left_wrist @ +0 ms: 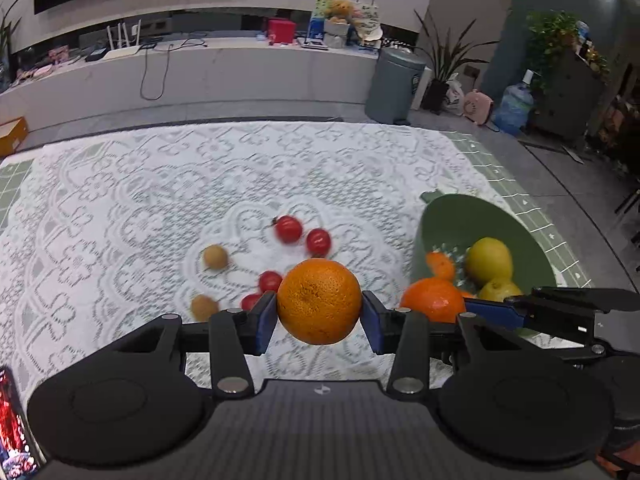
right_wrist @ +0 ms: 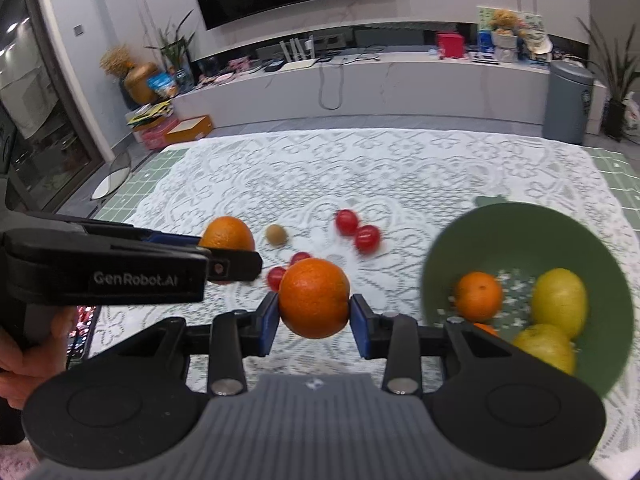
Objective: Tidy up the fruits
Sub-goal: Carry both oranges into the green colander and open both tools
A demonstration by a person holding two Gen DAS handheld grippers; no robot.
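Left claw [left_wrist: 319, 312] clenched on an orange [left_wrist: 319, 301]; right claw [right_wrist: 314, 314] likewise gripping another orange [right_wrist: 314, 298], seemingly lifted, left of green bowl [right_wrist: 500, 232].

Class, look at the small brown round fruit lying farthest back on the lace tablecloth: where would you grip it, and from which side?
Grip the small brown round fruit across its widest middle, coming from above. It is near-spherical, sits free on the lace tablecloth, with clear space around it.

Both wrists — close, facing table [left_wrist: 160, 168].
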